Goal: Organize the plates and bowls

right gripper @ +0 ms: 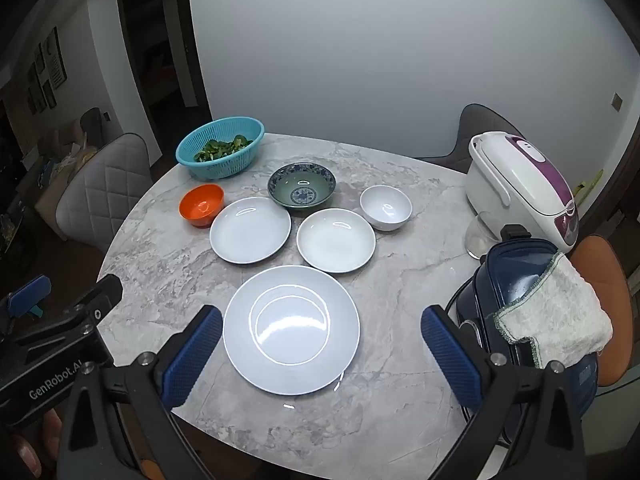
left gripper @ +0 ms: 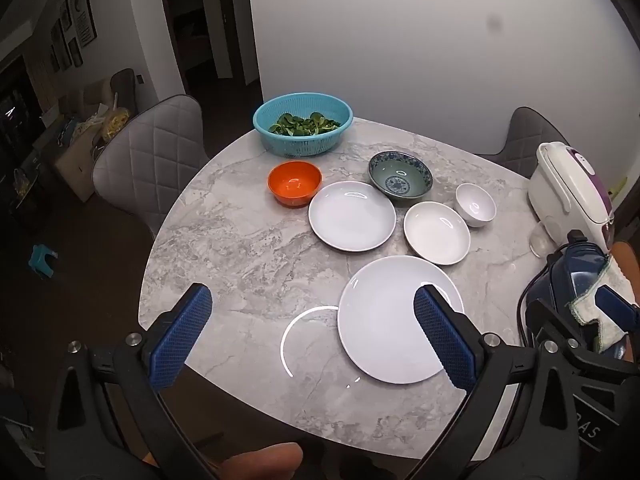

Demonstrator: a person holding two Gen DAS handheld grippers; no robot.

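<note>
Both grippers, left gripper (left gripper: pixel 312 336) and right gripper (right gripper: pixel 322 354), hover open and empty over the large plate (right gripper: pixel 291 330); every dish lies separate, nothing stacked yet.

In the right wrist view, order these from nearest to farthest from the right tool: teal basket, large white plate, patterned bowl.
1. Large white plate, directly ahead of the right tool.
2. Patterned bowl, mid-table.
3. Teal basket, far left edge.
</note>
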